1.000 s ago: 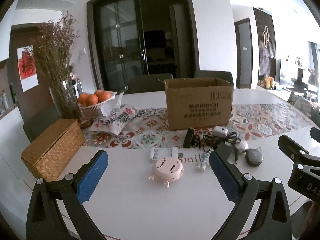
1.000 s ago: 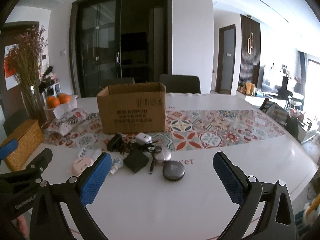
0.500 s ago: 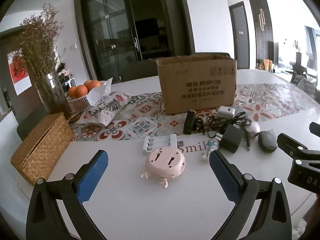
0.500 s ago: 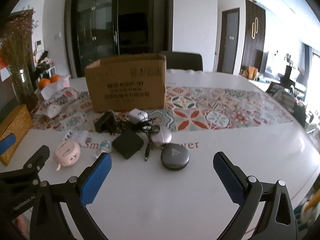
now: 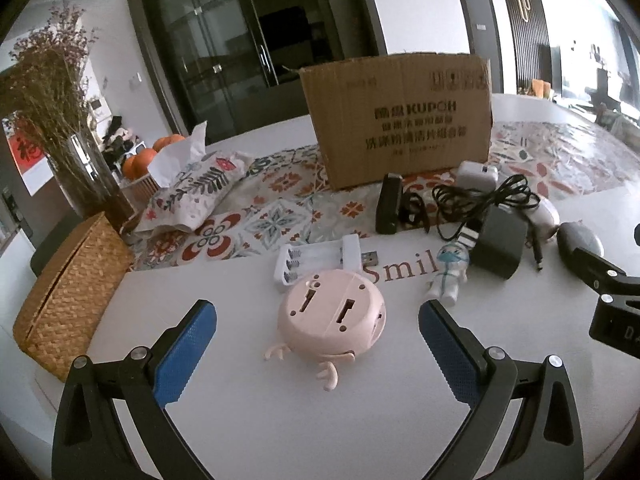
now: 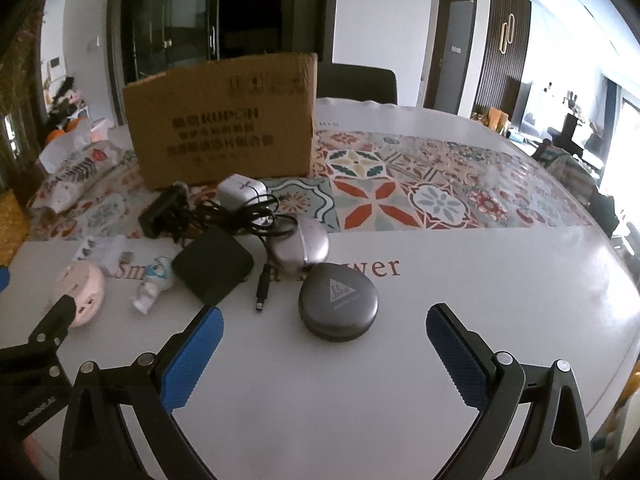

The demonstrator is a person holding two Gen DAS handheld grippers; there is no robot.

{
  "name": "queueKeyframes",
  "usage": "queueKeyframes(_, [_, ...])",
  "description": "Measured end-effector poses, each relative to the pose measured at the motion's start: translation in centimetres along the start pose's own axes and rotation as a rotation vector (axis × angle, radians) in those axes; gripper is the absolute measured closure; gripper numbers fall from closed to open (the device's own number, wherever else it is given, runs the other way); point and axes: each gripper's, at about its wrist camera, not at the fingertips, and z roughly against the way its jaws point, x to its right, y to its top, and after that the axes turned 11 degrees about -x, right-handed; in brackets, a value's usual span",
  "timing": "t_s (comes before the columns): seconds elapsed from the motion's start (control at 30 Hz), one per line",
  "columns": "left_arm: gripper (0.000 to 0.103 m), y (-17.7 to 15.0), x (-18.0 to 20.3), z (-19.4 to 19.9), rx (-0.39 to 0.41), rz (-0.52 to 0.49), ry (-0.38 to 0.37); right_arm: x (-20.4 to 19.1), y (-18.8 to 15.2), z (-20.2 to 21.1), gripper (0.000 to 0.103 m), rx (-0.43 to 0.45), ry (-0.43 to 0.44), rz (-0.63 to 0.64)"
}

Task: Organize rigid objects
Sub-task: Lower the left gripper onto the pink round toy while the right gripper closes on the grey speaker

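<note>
My left gripper [image 5: 318, 312] is open, and a pink round gadget with small antlers [image 5: 332, 316] lies on the white table between its blue fingers. Behind the gadget are a white battery charger [image 5: 316, 258], a small astronaut figure [image 5: 448, 274] and a black power adapter with cable [image 5: 498, 240]. My right gripper [image 6: 322, 320] is open too; a grey round case [image 6: 338, 306] sits just beyond its fingertips. A silver mouse-like device [image 6: 298, 246] and the black adapter [image 6: 212, 266] lie further back. An open cardboard box [image 6: 224, 120] stands on the patterned runner.
A wicker box [image 5: 68, 296] sits at the left table edge, with a vase of dried flowers [image 5: 80, 160], a floral pouch [image 5: 196, 196] and a basket of oranges [image 5: 140, 160] behind it. The right gripper's frame [image 5: 608, 292] shows at the right of the left wrist view.
Both grippers have moved forward and down toward the table. The pink gadget now lies between the left fingers and the grey case is close in front of the right fingers.
</note>
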Motion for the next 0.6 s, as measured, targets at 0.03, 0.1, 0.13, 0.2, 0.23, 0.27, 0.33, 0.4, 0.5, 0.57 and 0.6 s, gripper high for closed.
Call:
queueKeyframes(0.03, [0.0,0.1,0.1,-0.4,-0.008,-0.001,0.006,0.0,0.1,-0.4,0.0,-0.005,-0.005,0.0])
queueKeyframes(0.1, [0.0,0.2,0.2,-1.1,-0.021,-0.008,0.009,0.0,0.3,-1.0,0.0,-0.012,-0.013,0.0])
queueKeyframes(0.13, [0.0,0.2,0.2,-1.4,-0.025,-0.012,0.013,0.0,0.4,-1.4,0.0,-0.017,-0.019,-0.001])
queueKeyframes(0.2, [0.0,0.3,0.3,-1.8,-0.033,-0.018,0.018,-0.1,0.6,-1.9,0.001,-0.022,-0.023,-0.001])
queueKeyframes(0.23, [0.0,0.4,0.4,-2.0,-0.036,-0.02,0.023,-0.1,0.6,-2.1,0.001,-0.025,-0.029,0.002])
queueKeyframes(0.27, [0.0,0.4,0.4,-2.3,-0.038,-0.023,0.026,-0.2,0.7,-2.3,0.001,-0.025,-0.033,0.006])
queueKeyframes(0.33, [0.001,0.5,0.6,-2.9,-0.05,-0.029,0.029,-0.3,0.9,-2.8,0.001,-0.027,-0.047,0.014])
queueKeyframes(0.4, [0.004,0.6,0.7,-3.4,-0.065,-0.031,0.02,-0.3,1.0,-3.4,0.002,-0.032,-0.052,0.016])
queueKeyframes(0.5, [0.009,0.8,0.8,-4.2,-0.097,-0.037,0.001,-0.3,1.3,-4.1,0.004,-0.05,-0.057,0.015])
queueKeyframes(0.57, [0.013,0.9,0.9,-4.5,-0.106,-0.04,-0.007,-0.1,1.6,-4.6,0.007,-0.07,-0.047,0.004])
queueKeyframes(0.6, [0.014,1.0,0.9,-4.5,-0.109,-0.041,-0.011,0.0,1.7,-4.8,0.009,-0.079,-0.045,0.0])
